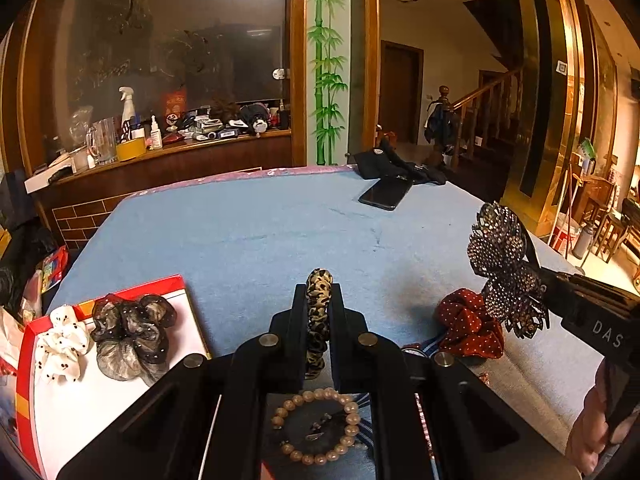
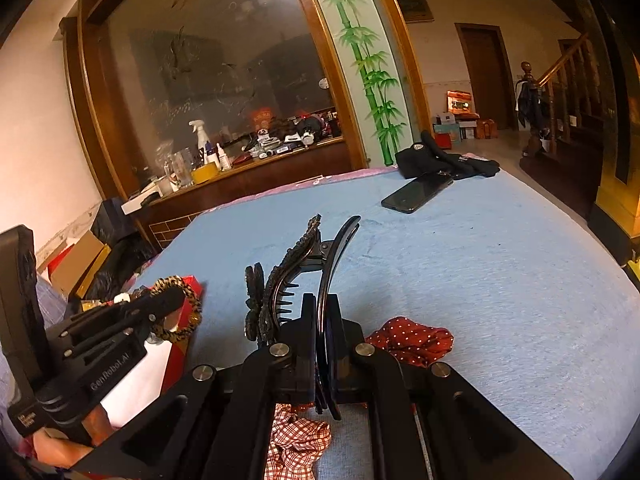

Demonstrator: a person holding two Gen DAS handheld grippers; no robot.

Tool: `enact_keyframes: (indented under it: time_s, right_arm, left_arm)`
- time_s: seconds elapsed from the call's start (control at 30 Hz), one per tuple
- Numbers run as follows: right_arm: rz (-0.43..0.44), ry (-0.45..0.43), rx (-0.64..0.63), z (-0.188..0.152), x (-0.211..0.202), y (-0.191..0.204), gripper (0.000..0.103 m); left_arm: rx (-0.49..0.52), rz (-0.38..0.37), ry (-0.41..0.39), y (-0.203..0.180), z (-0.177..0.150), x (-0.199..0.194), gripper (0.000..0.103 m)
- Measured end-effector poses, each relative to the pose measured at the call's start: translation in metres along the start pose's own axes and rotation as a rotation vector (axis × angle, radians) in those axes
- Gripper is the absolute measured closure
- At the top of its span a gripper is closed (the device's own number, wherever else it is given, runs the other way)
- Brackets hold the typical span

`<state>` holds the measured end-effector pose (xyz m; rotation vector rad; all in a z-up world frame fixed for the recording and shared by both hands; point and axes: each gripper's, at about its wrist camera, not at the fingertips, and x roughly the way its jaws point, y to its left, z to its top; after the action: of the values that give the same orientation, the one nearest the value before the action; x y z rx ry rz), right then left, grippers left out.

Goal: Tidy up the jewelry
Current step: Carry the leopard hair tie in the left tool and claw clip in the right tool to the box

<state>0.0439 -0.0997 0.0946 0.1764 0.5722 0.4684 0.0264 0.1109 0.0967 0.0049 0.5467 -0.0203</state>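
Note:
My left gripper (image 1: 318, 292) is shut on a leopard-print scrunchie (image 1: 319, 300), held above the blue cloth; it also shows in the right wrist view (image 2: 182, 308). My right gripper (image 2: 320, 304) is shut on a black rhinestone hair clip (image 2: 296, 272), seen from the left wrist as a sparkly flower clip (image 1: 504, 264). A red-rimmed white box (image 1: 120, 392) at left holds a white dotted scrunchie (image 1: 60, 342) and a dark sheer scrunchie (image 1: 130, 336). A beaded bracelet (image 1: 316, 426) lies under my left gripper. A red dotted scrunchie (image 1: 466, 324) lies on the cloth.
A black phone (image 1: 386, 192) and dark cloth (image 1: 400, 166) lie at the table's far edge. A checked red scrunchie (image 2: 296, 440) lies under my right gripper. A cluttered wooden counter (image 1: 168, 148) stands behind the table.

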Motion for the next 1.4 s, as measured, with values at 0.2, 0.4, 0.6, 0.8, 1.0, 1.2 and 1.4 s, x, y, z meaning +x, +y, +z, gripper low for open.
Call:
enact_keyframes:
  time_s: [0.2,0.4,0.6,0.8,1.0,1.2,1.4]
  right_arm:
    - [-0.006,0.009,-0.007,0.001,0.004,-0.001,0.098]
    - [-0.024,0.01,-0.006,0.001,0.007,0.0,0.098]
    - [0.009,0.021,0.017,0.006,0.003,0.019,0.098]
    - [0.118,0.061,0.003,0.009,0.014,0.066,0.098]
    - [0.21,0.122,-0.024,0.003,0.04,0.122,0.097]
    - [0.283,0.228,-0.012,-0.014,0.079,0.167,0.097]
    - [0.3,0.288,-0.043,-0.031,0.103,0.192,0.097]
  left_arm:
    - [-0.025,0.016,-0.007,0.016,0.002,-0.006,0.095]
    - [-0.079,0.025,-0.013,0.036,0.007,-0.014,0.095]
    - [-0.11,0.048,-0.038,0.056,0.009,-0.028,0.095]
    - [-0.18,0.073,-0.03,0.092,0.006,-0.038,0.095]
    - [-0.24,0.17,0.022,0.131,-0.003,-0.039,0.095]
    - [-0.366,0.221,0.107,0.178,-0.02,-0.031,0.095]
    - [-0.423,0.289,0.187,0.201,-0.032,-0.021,0.095]
